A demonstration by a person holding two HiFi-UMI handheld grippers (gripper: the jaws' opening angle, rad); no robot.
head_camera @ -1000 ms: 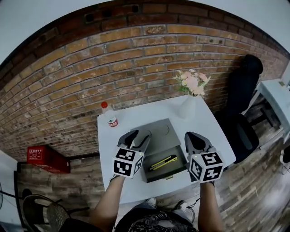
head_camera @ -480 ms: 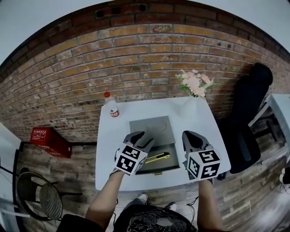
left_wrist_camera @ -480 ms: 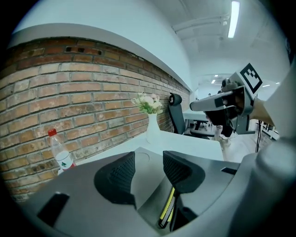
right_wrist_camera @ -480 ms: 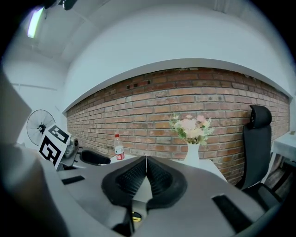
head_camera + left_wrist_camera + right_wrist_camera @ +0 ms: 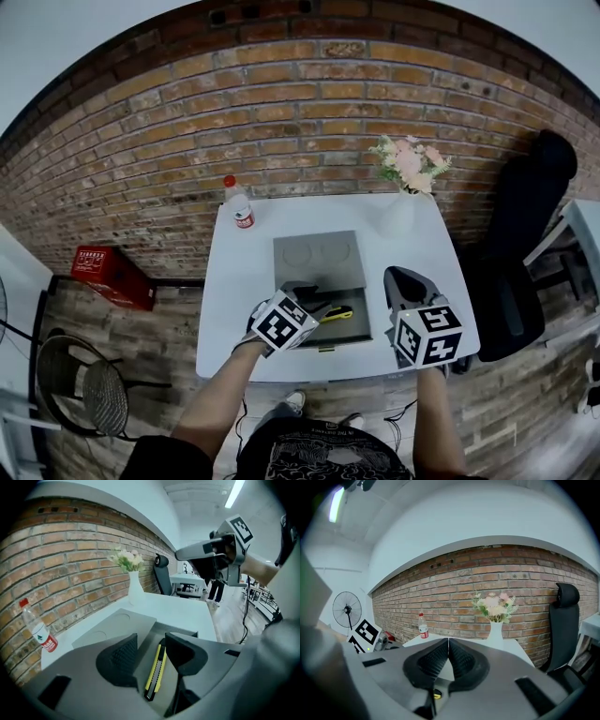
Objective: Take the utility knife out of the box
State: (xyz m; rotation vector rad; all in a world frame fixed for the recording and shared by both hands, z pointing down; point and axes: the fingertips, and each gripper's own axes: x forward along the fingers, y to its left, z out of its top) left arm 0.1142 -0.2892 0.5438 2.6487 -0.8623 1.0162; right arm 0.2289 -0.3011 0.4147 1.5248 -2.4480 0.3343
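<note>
A yellow and black utility knife (image 5: 336,314) lies in the tray of an open grey box (image 5: 359,330) on the white table; the box's lid (image 5: 317,258) lies flat behind the tray. My left gripper (image 5: 305,298) reaches into the tray from the left, its cube hiding most of the knife in the head view. In the left gripper view the knife (image 5: 155,670) lies lengthwise between the parted jaws of the left gripper (image 5: 151,656), which is open. My right gripper (image 5: 405,284) hovers by the box's right side, shut and empty; its own view shows the right gripper (image 5: 448,660) with pads together.
A water bottle (image 5: 237,204) stands at the table's back left and a white vase of flowers (image 5: 401,202) at the back right. The white table (image 5: 230,300) backs onto a brick wall. A black office chair (image 5: 525,216) is to the right, a red crate (image 5: 111,275) on the floor at left.
My left gripper has moved right and down into the box tray, so its jaws now straddle the knife. The right gripper has stayed beside the box.
</note>
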